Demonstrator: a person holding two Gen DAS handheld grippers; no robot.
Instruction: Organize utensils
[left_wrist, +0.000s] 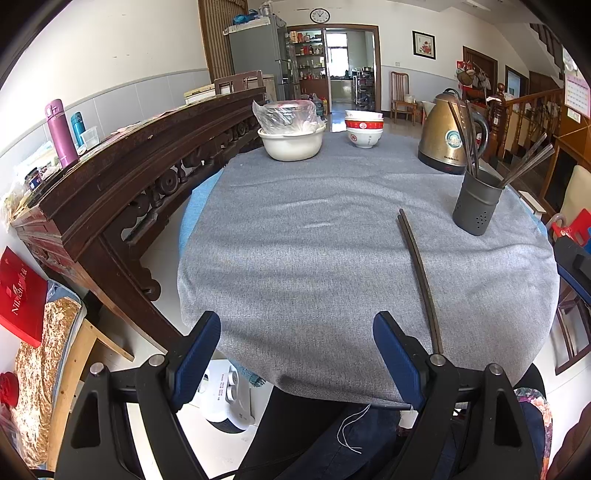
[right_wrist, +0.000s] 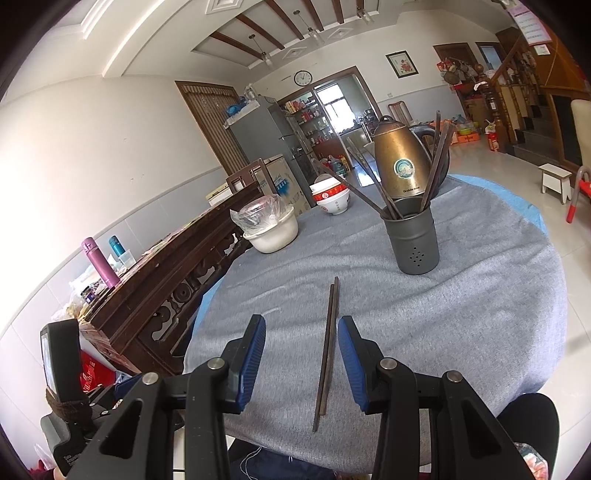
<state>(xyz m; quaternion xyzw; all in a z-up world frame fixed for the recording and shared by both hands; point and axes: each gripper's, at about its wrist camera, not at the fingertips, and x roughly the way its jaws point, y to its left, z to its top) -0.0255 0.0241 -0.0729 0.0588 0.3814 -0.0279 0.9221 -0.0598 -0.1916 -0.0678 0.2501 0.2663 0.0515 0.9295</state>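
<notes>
The left gripper (left_wrist: 295, 360) is hovering low over the near edge of the round table (left_wrist: 314, 258), pointing level across the grey cloth toward the far side. Its blue-padded fingers (left_wrist: 195, 358) are standing wide apart and are holding nothing. The right gripper (right_wrist: 301, 363) is tilting down over the same near edge, its fingers (right_wrist: 251, 358) spread to a middling gap and gripping nothing. A pair of dark chopsticks (right_wrist: 327, 354) is lying flat on the cloth, running lengthwise between those fingers, closer to the right-hand pad; whether that pad is touching them cannot be told. In the left wrist view the same chopsticks (left_wrist: 421, 277) are lying just right of the left gripper's right finger, apart from it.

Beyond the far tips of the chopsticks, a grey metal holder (right_wrist: 413, 240) with small holes in its side is standing upright with more chopsticks (right_wrist: 354, 177) leaning out of it. Behind it a brass-coloured kettle (right_wrist: 400, 158) is carrying a round blue-green badge and a line of small lettering near the base, too small to read. Stacked bowls (right_wrist: 330, 197) with a red band are sitting at the far edge, near a white basin (right_wrist: 273, 232) holding a covered dish in clear plastic.

On the floor at left, a red box (left_wrist: 20, 295) is showing white lettering beginning "NIN"; the rest cannot be made out. A wall clock (left_wrist: 319, 15) is hanging above the doorway.
</notes>
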